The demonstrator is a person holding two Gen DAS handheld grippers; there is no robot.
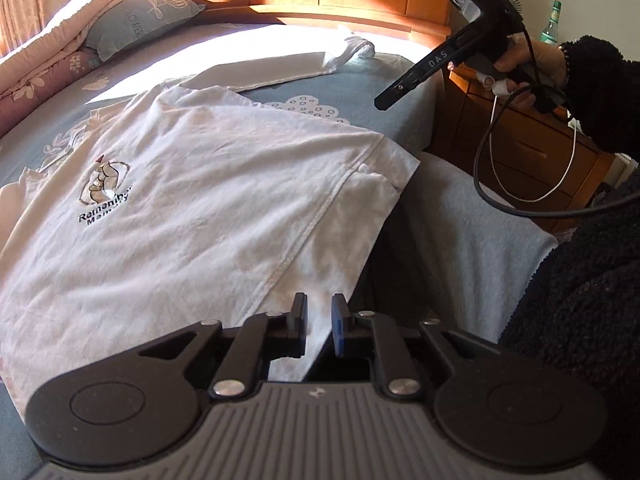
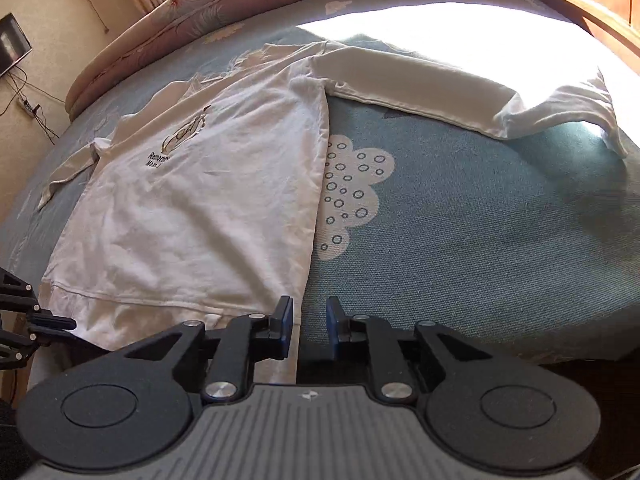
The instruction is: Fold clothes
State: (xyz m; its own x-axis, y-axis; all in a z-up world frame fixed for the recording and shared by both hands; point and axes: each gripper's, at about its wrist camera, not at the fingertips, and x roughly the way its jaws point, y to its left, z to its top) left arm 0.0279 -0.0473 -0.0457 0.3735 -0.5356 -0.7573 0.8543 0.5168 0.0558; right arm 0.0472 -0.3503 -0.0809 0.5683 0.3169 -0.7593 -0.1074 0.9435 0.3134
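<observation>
A white long-sleeved shirt lies spread front-up on a blue bed, its printed chest logo showing and its hem at the near edge, where the cloth hangs slightly over the side. The garment's long axis runs away from both tools, hem near, collar far. One sleeve stretches out flat to the right into a patch of sun, its cuff crumpled; the other sleeve lies bunched at the far left.

The left tool sits low over the hem's right corner, fingers slightly apart with white cloth visible between and below them; whether they touch it cannot be told. The right tool hovers at the same hem's right edge in its own view, fingers likewise apart and clamped on nothing. Seen from the left wrist, it is held raised above the bed's side in a hand with a dark fleece sleeve, tilted down toward the shirt.

The right tool looks nearer the extended sleeve. The shirt lies open and flat, not folded; both tools are poised at the hem end.
</observation>
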